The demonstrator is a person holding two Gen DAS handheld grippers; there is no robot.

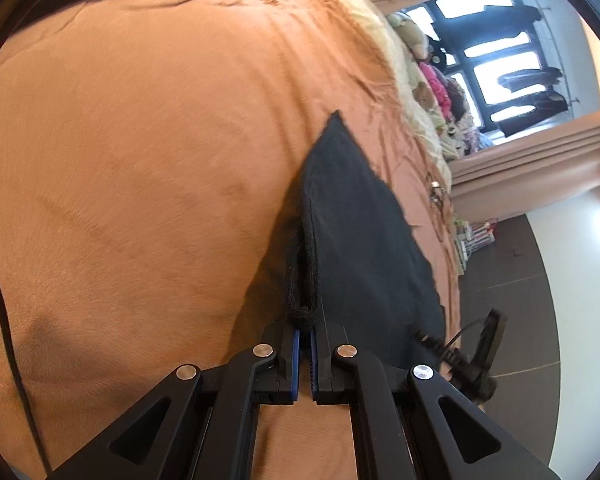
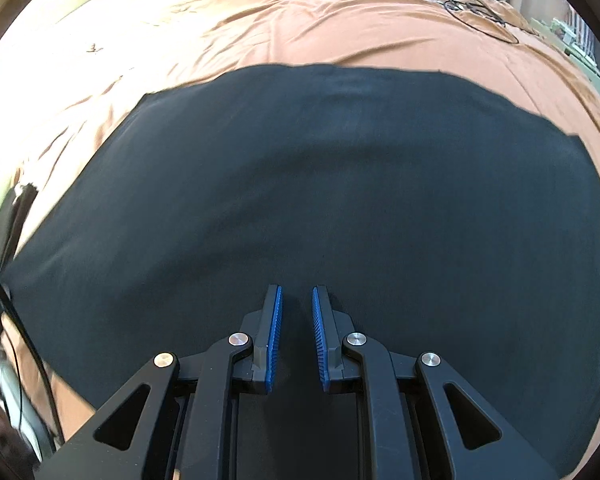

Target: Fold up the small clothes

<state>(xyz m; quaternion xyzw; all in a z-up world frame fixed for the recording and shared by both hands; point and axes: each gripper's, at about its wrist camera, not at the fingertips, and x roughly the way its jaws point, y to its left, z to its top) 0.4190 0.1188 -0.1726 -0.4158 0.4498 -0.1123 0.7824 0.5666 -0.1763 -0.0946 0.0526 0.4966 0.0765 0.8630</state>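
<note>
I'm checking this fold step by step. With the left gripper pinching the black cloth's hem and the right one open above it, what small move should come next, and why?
Probably close the right gripper on the black garment: its jaws stand apart over the fabric, while the left gripper is already shut on a bunched hem. With both holding, the cloth could be lifted over the orange bedspread.

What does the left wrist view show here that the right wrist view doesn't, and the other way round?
Only the left wrist view shows the left claw shut on the black cloth's hem, plus the window and the floor. Only the right wrist view shows the right claw open over the cloth's broad flat spread, and cables at the far edge. Both show the cloth lying on the orange blanket.
</note>
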